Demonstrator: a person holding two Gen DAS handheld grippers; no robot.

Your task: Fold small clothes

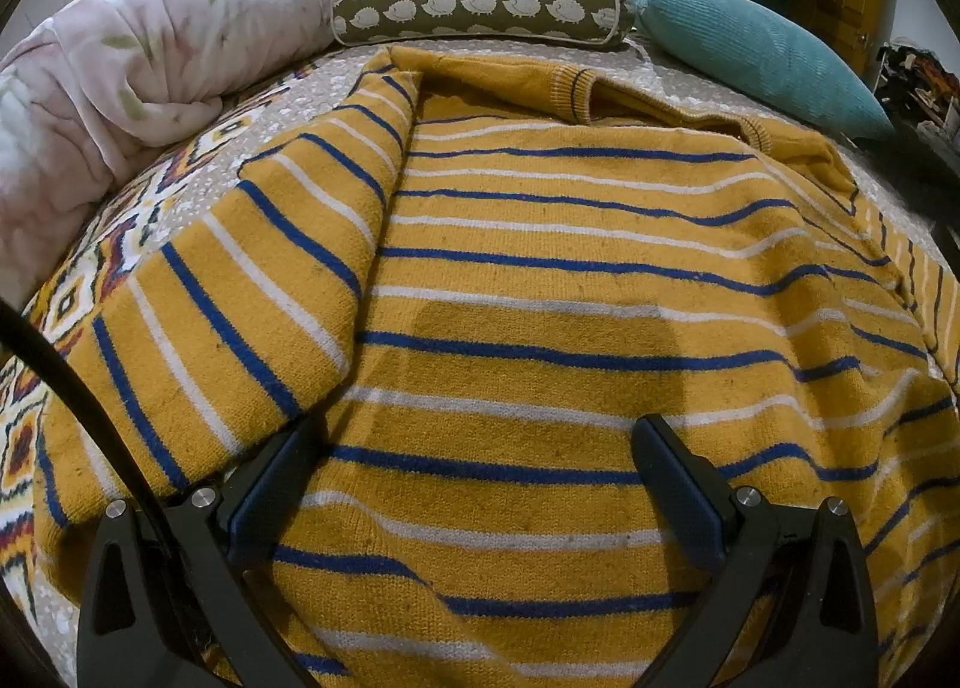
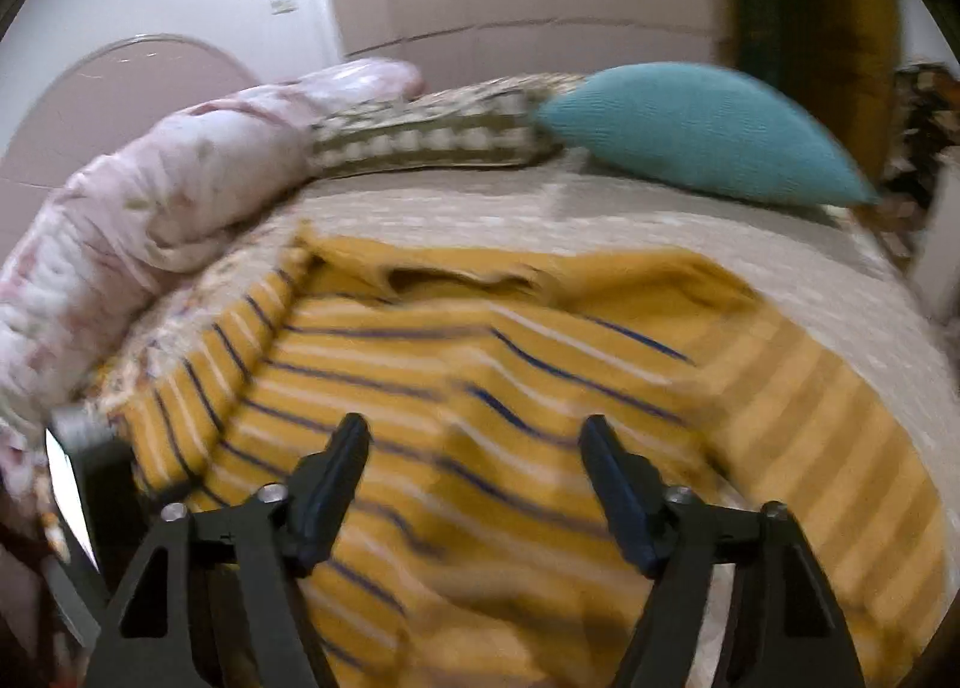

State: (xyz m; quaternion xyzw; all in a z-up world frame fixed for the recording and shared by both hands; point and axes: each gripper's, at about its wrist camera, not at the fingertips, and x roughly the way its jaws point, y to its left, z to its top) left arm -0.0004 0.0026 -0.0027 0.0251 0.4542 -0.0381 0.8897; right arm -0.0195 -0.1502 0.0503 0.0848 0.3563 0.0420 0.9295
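Closest to the lens is the left gripper (image 1: 474,484), jaws spread wide with nothing between them, hovering right over the sweater (image 1: 540,298). It's a mustard knit with blue and white stripes, lying neck-away on the bed (image 1: 336,81), and it fills most of the left wrist view. Its bottom hem is cut off by the frame. One sleeve is folded in along the left side; the right edge is rumpled.

The right gripper (image 2: 474,484) is also wide open and holding nothing, above the same sweater. That view is motion-blurred, so the stripes smear.

Along the bed's far edge: a pink quilt (image 1: 120,81) bunched at the left, a hedgehog-print bolster (image 1: 480,6), and a teal pillow (image 1: 756,51) on the right. No readable writing anywhere.
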